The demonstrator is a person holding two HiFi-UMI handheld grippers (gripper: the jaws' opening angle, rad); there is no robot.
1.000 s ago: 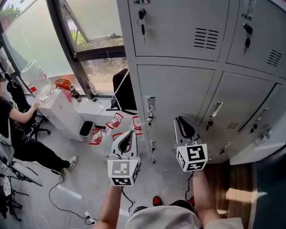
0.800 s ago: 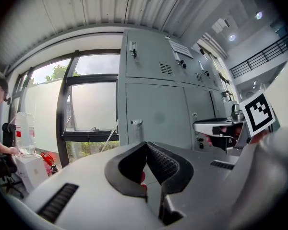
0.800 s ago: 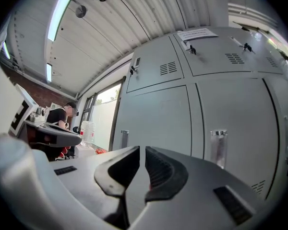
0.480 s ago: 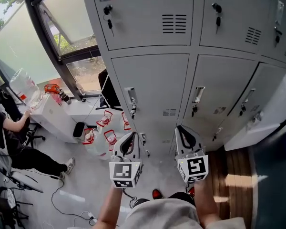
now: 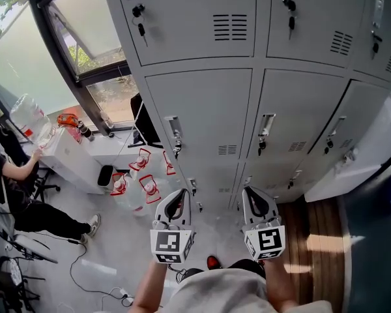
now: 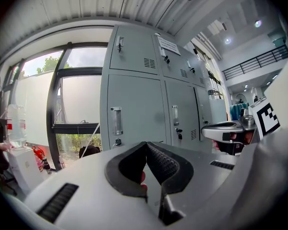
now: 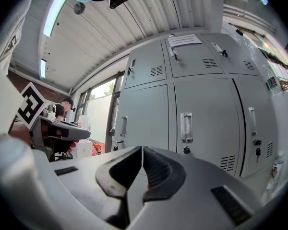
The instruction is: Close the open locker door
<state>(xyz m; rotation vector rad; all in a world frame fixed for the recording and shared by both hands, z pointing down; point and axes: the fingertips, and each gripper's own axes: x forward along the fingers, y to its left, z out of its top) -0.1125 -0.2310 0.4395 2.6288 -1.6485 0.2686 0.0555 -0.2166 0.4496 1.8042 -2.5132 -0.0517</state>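
Locker door (image 5: pixel 362 168) is noted ajar at the far right of the lower row, swung out toward the near side, well apart from both grippers. Left gripper (image 5: pixel 176 201) and right gripper (image 5: pixel 255 199) are held low before the closed lockers (image 5: pixel 202 109). Both have their jaws pressed together and empty, probably readied for pushing, not grasping.

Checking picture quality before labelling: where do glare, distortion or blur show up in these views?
Head view: the window is washed out, the lockers evenly lit and sharp. Left gripper view: fisheye bowing, black corners, bright window panes. Right gripper view: the same bowing, with a glaring ceiling light strip.
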